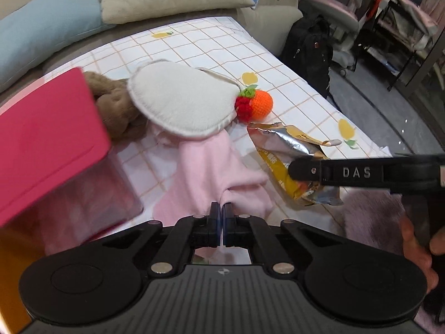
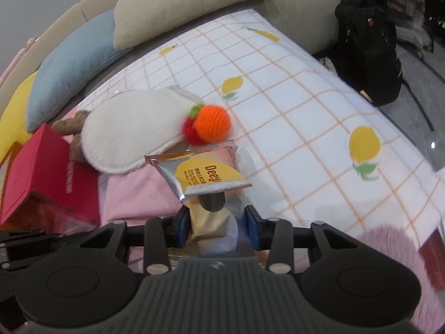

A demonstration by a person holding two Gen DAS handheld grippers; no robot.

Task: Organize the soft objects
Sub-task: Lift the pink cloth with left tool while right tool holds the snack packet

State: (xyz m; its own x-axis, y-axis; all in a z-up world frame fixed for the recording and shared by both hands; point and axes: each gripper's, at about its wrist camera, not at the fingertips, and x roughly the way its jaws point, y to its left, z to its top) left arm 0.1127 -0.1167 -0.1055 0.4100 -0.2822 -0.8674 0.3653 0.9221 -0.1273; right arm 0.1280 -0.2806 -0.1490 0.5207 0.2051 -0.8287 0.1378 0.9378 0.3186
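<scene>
My left gripper (image 1: 222, 208) is shut on a fold of the pink cloth (image 1: 211, 167), which lies on the checked bedspread. A white eye mask (image 1: 178, 100) lies over the cloth's far end, with a brown plush toy (image 1: 114, 105) to its left. A crocheted orange with a red berry (image 1: 256, 104) sits at the mask's right. My right gripper (image 2: 218, 220) is shut on a silver and yellow snack bag (image 2: 200, 172), held just above the pink cloth (image 2: 133, 194). The bag also shows in the left wrist view (image 1: 286, 150), with a right finger (image 1: 361, 171) over it.
A pink-red box (image 1: 41, 144) stands at the left, by the cloth. Blue (image 2: 75, 64) and beige (image 2: 180, 2) pillows line the headboard. A fuzzy purple item (image 2: 389, 250) lies at the lower right. A black backpack (image 2: 367, 39) stands on the floor beyond the bed.
</scene>
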